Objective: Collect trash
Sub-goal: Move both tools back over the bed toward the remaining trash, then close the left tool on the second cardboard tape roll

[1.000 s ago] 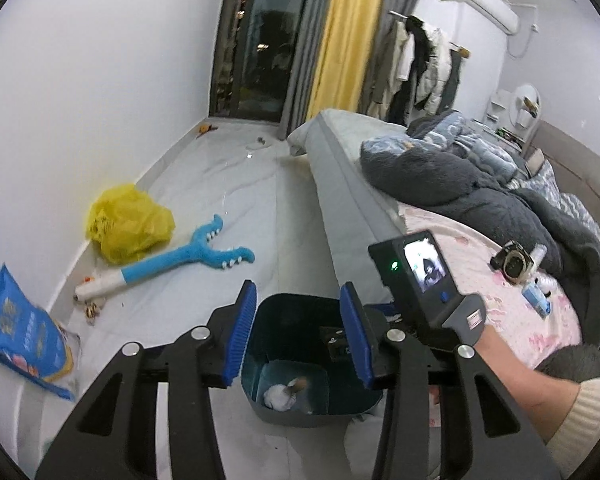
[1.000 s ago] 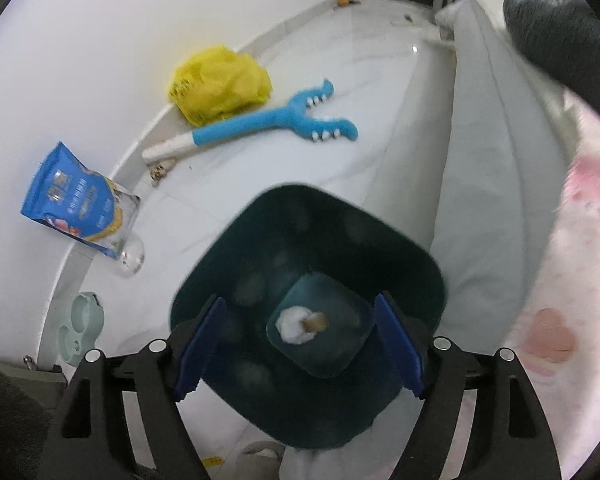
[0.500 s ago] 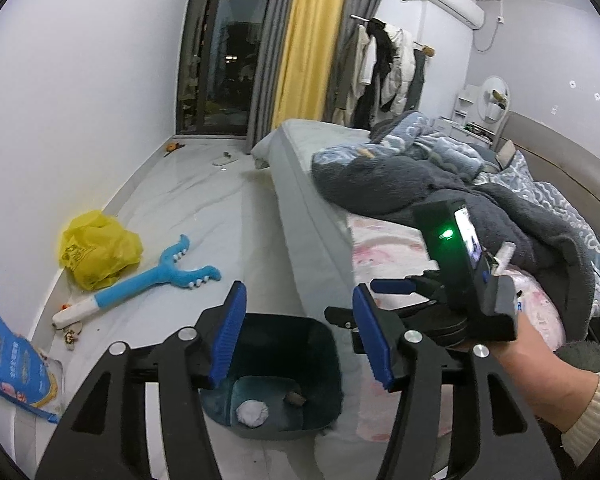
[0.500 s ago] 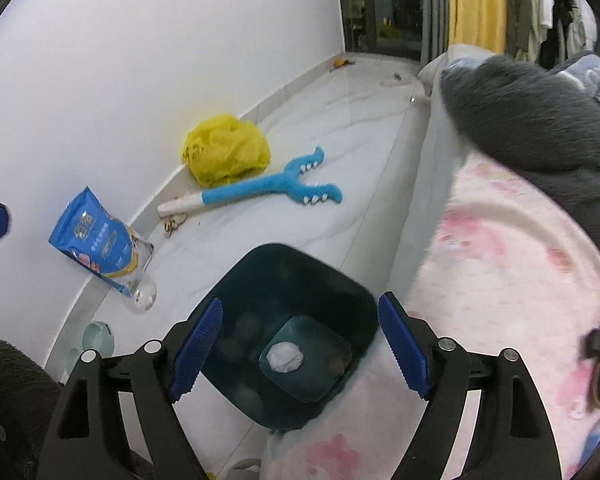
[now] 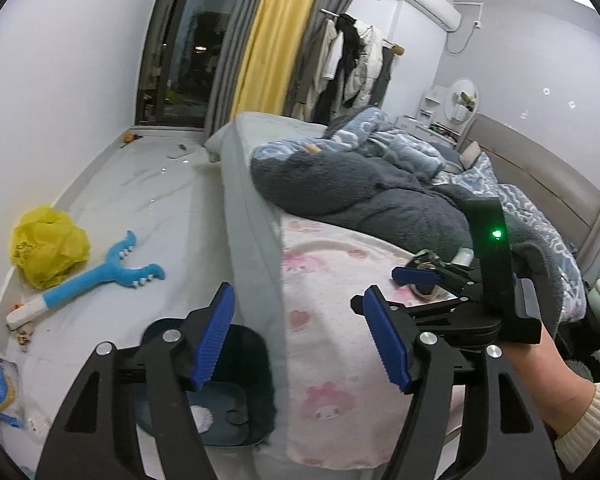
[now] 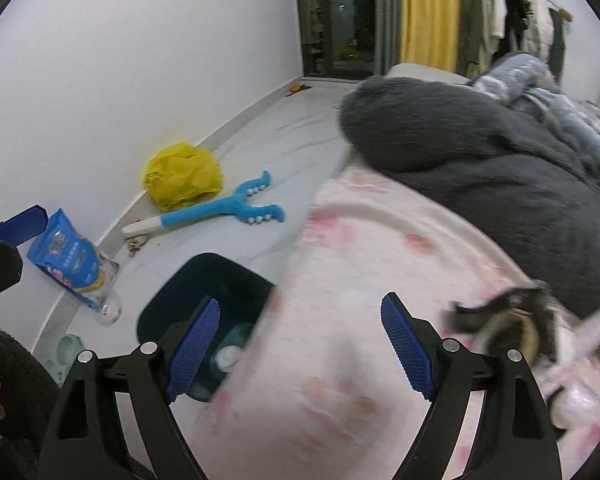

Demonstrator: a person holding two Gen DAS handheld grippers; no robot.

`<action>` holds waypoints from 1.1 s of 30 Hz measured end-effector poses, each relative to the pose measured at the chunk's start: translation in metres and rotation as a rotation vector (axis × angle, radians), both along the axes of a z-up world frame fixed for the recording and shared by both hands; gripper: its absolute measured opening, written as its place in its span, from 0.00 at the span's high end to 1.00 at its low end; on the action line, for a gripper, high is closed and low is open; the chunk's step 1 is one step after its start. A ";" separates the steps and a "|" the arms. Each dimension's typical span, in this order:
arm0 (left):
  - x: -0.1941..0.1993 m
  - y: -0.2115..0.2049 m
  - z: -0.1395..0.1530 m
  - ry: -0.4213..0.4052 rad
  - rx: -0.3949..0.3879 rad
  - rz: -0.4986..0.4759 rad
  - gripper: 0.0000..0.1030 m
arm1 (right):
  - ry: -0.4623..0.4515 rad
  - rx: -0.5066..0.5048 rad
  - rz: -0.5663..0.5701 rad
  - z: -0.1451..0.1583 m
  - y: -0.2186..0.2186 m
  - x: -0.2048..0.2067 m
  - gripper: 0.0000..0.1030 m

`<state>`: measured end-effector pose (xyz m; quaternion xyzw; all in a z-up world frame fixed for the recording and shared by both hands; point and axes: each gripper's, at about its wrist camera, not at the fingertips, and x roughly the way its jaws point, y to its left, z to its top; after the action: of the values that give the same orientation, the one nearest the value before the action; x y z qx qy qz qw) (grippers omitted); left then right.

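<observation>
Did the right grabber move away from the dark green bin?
Yes. The right gripper, earlier over the dark green plastic bin, now hangs over the pink patterned bedsheet beside it.

My left gripper (image 5: 304, 340): black angular arms, blue ribbed pads, silver screw heads at pivots. My right gripper (image 6: 300, 348): same black frame, same blue ribbed pads, silver screws. Black upright module on right unit, green light glowing. Cream ribbed sleeve cuff (image 5: 588, 424) on right wrist.

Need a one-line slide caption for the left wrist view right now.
Left gripper, jaws opening and empty, above the dark bin beside the bed; right gripper over the pink sheet.
</observation>
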<state>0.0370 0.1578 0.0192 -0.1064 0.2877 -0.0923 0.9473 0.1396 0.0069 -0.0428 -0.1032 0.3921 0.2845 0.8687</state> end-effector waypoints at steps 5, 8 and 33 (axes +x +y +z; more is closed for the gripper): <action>0.013 -0.019 -0.004 0.004 -0.017 -0.039 0.28 | -0.030 -0.020 -0.033 0.004 -0.029 -0.001 0.14; 0.022 -0.030 -0.008 0.012 -0.043 -0.067 0.27 | -0.036 -0.024 -0.062 0.005 -0.049 0.002 0.14; 0.098 -0.142 -0.054 0.109 -0.240 -0.306 0.25 | -0.060 -0.031 -0.268 -0.002 -0.187 0.014 0.08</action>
<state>0.1348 0.0155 -0.0350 -0.1784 0.3384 -0.2627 0.8858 0.1536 -0.1801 -0.0451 -0.0718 0.3806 0.1566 0.9085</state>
